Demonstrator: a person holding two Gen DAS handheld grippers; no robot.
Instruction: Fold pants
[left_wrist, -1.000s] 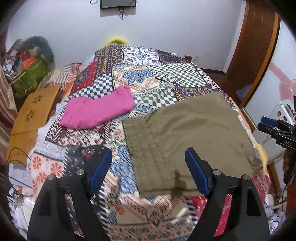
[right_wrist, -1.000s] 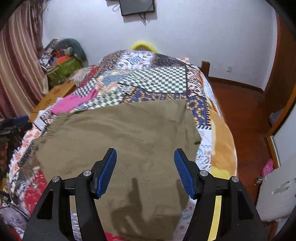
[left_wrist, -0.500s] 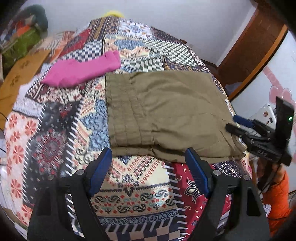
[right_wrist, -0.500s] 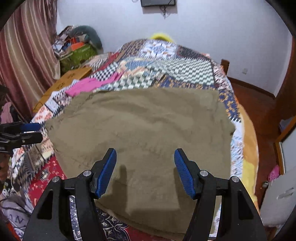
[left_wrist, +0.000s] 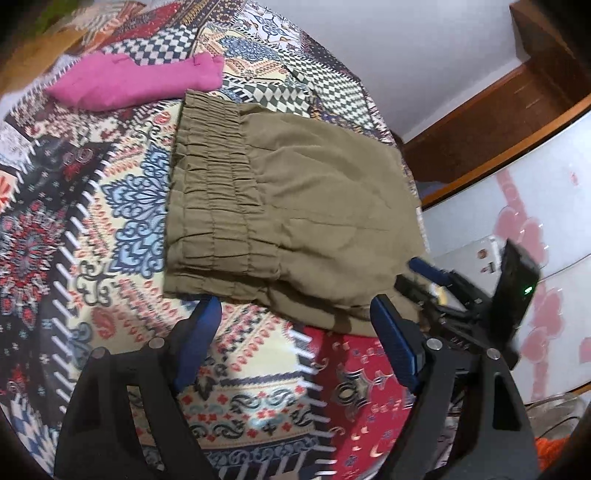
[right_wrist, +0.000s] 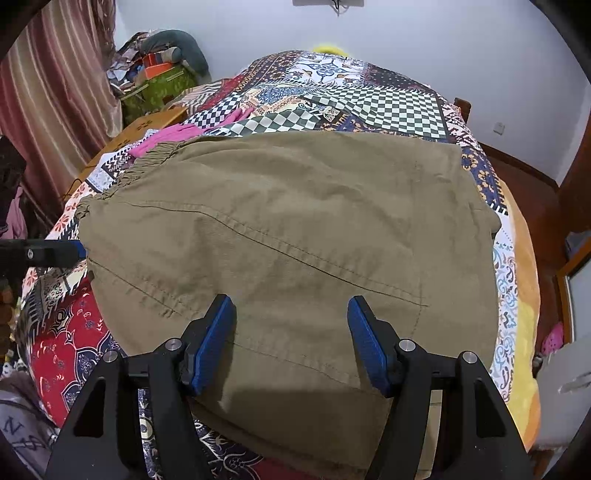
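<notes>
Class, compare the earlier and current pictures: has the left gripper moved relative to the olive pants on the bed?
Yes. The left gripper has dropped toward the near waistband corner of the olive pants, which now fill more of its view; its jaws are open.

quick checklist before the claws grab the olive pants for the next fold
1. Left claw open, nothing between its pads: ok.
2. Right claw open above the cloth: ok.
3. Olive-green cotton pants lie flat on the patchwork bedspread: ok.
4. Gathered elastic waistband in view and uncovered: ok.
5. Folded pink garment apart from the pants: not ok, its edge seems to meet the waistband corner.
6. Near hem reachable by the right claw: cannot tell, hidden below the claw.
</notes>
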